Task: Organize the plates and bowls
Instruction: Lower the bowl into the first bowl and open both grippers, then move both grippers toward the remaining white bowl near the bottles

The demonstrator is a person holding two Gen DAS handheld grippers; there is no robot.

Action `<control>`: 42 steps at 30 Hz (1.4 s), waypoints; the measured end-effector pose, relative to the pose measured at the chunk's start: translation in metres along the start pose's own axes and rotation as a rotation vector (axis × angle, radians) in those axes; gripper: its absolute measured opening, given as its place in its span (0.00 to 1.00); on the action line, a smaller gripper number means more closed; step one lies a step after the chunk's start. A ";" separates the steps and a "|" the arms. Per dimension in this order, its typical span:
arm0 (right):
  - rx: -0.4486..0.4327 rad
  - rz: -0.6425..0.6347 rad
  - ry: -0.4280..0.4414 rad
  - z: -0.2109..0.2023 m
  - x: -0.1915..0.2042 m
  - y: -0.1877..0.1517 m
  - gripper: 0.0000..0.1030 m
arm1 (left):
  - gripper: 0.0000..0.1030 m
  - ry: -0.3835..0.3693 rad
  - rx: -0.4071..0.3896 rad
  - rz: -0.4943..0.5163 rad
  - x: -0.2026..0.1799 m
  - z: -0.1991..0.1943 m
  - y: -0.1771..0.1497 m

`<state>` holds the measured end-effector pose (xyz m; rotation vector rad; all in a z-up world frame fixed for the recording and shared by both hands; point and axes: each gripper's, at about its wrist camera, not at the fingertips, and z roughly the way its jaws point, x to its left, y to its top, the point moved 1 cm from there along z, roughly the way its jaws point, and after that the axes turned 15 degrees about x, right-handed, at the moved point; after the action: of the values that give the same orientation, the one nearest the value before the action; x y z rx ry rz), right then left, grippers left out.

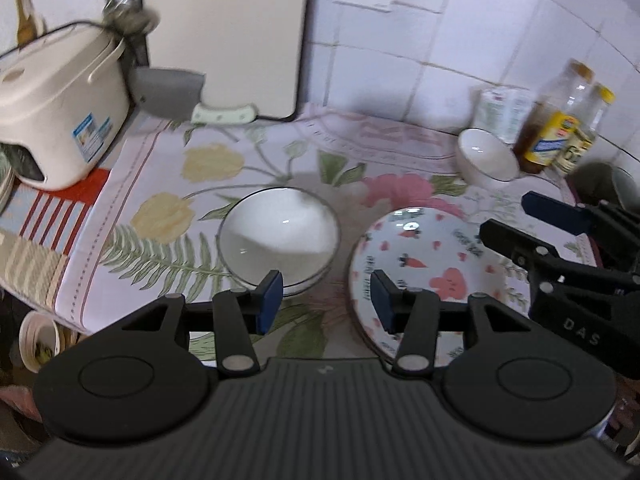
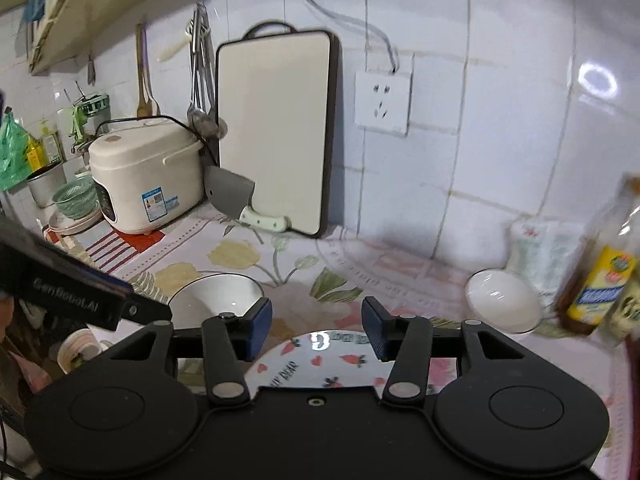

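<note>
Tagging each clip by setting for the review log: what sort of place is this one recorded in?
Most likely a home kitchen counter. A rice cooker stands on a floral cloth, a cleaver leans against a cutting board at the white tiled wall, and ladles hang above.

A rice cooker (image 2: 146, 178), cleaver (image 2: 236, 198) and cutting board (image 2: 276, 132) line the wall.
</note>
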<state>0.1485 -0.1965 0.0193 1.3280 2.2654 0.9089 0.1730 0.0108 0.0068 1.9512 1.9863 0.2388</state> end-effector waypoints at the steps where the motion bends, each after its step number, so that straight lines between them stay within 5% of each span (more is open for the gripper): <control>1: -0.007 -0.007 -0.010 -0.006 -0.002 -0.002 0.57 | 0.46 -0.001 -0.004 0.011 -0.007 -0.004 -0.001; 10: -0.082 -0.048 -0.091 -0.052 -0.027 -0.027 0.70 | 0.53 -0.016 -0.027 0.148 -0.072 -0.017 0.000; 18: -0.091 -0.015 -0.137 -0.050 -0.067 -0.051 0.87 | 0.60 -0.014 -0.050 0.234 -0.114 -0.006 0.023; 26: -0.105 0.070 -0.124 -0.013 -0.117 -0.069 0.89 | 0.67 -0.055 -0.090 0.272 -0.134 0.023 0.074; 35: -0.152 0.163 -0.163 0.066 -0.173 -0.059 0.96 | 0.87 -0.120 -0.167 0.268 -0.151 0.079 0.116; 42: -0.063 0.204 -0.062 0.131 -0.206 -0.048 0.96 | 0.85 -0.198 -0.106 0.210 -0.163 0.141 0.150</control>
<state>0.2971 -0.3466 -0.1118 1.5576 2.0653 0.9818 0.3630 -0.1619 -0.0500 2.0297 1.6158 0.1899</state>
